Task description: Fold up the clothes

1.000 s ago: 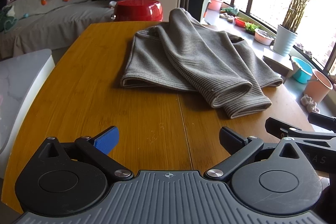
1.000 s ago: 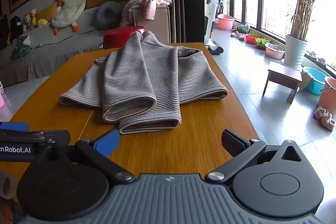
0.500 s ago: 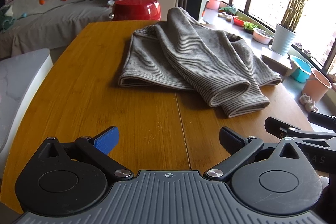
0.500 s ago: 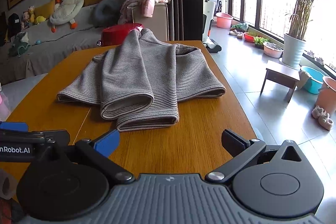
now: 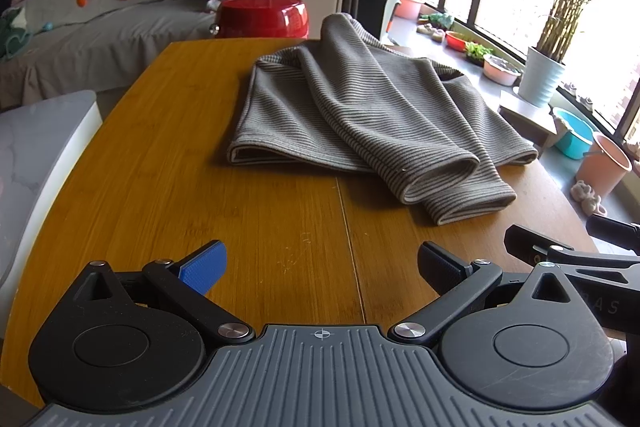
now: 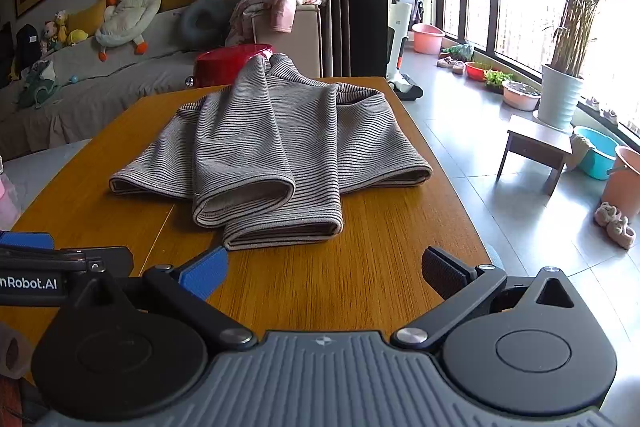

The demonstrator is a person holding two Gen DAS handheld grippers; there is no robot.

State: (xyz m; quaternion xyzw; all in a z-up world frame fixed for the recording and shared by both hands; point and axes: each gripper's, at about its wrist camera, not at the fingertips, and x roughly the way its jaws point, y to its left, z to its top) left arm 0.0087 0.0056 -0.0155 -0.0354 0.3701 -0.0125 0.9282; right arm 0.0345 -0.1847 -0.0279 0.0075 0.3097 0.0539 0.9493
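Your grey striped knit sweater [image 6: 276, 143] lies mid-table with sleeves folded in — the final fold remains; your left gripper [image 5: 320, 267] and right gripper [image 6: 324, 271] gape, holding nothing.

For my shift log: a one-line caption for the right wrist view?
Open right gripper over the table, short of the half-folded striped sweater.

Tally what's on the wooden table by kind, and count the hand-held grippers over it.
Striped grey garment: 1
Hand-held grippers, both open and empty: 2, left hand-held gripper, right hand-held gripper
Total: 3
Nothing else shows on the wooden table.
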